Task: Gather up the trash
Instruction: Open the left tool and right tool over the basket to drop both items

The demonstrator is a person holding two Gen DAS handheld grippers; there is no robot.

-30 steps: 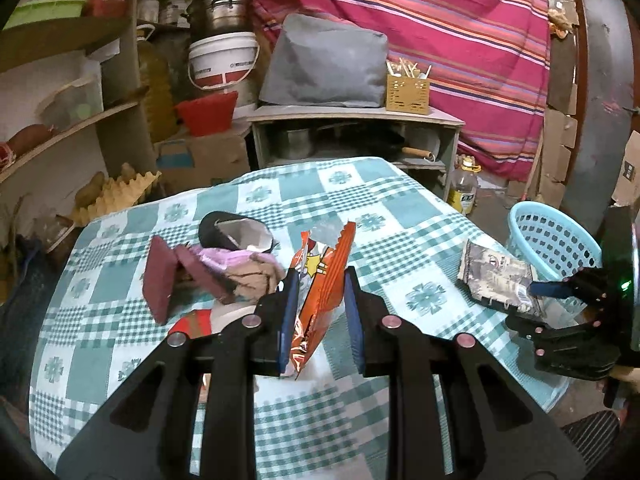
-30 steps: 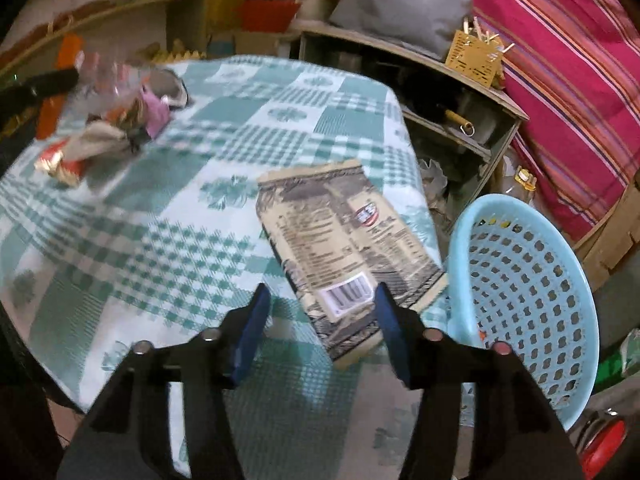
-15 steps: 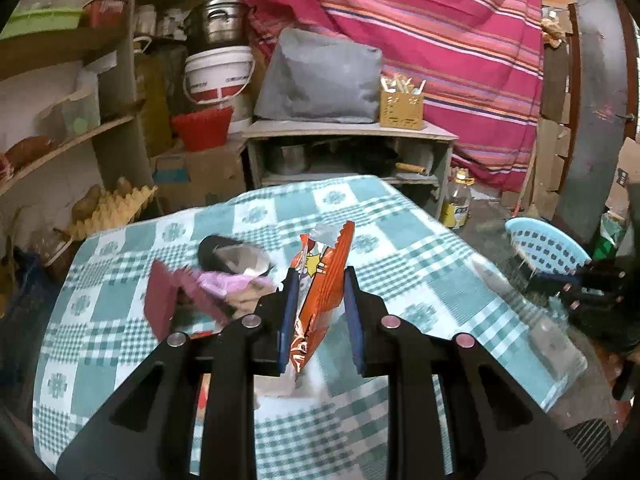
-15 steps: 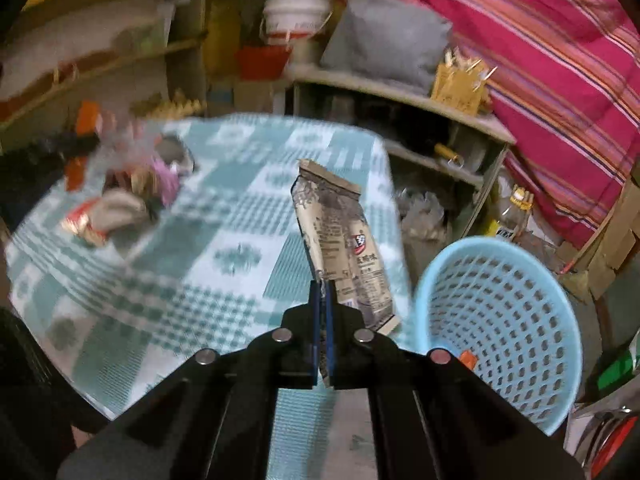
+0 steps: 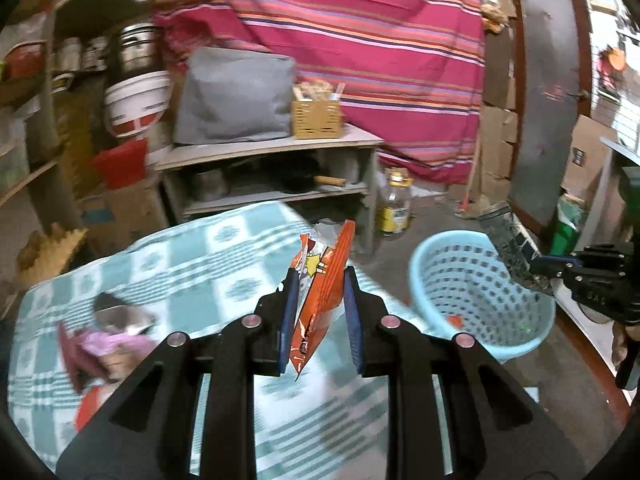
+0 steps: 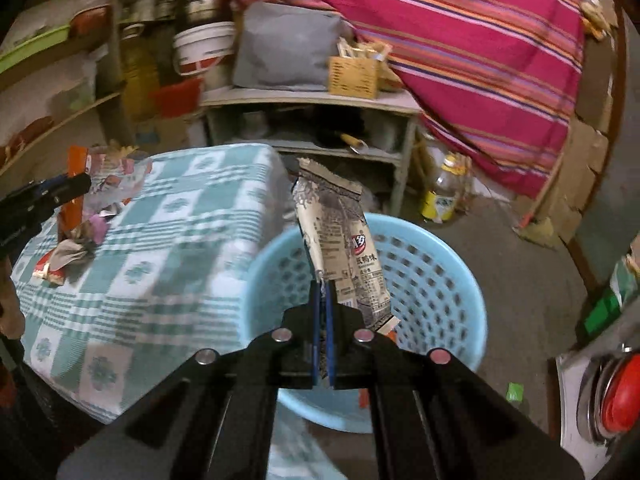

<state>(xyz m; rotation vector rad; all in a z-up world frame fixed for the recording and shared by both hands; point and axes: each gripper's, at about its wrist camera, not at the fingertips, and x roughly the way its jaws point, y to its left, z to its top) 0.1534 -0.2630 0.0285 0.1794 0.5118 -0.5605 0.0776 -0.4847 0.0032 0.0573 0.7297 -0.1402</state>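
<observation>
My left gripper point(image 5: 319, 280) is shut on an orange snack wrapper point(image 5: 322, 292), held upright above the checked tablecloth's right end. The light blue basket point(image 5: 476, 292) stands on the floor to its right. My right gripper point(image 6: 323, 292) is shut on a beige and black snack packet point(image 6: 340, 240), which hangs over the basket point(image 6: 432, 280). In the left wrist view the right gripper point(image 5: 540, 260) shows at the far right with the dark packet point(image 5: 508, 240) above the basket's rim. More wrappers point(image 5: 108, 344) lie heaped on the table. The left gripper point(image 6: 80, 186) with its orange wrapper point(image 6: 74, 196) shows at the left of the right wrist view.
The table point(image 6: 168, 248) with green checked cloth stands left of the basket. Behind it is a low shelf unit point(image 5: 272, 176) with a grey bag and a yellow box. A bottle point(image 5: 394, 208) stands on the floor. Shelves with pots line the left wall. A striped red cloth hangs behind.
My right gripper shut on the packet, lifted it off the table and carried it over the basket. My left gripper swung right toward the basket with the orange wrapper still in it.
</observation>
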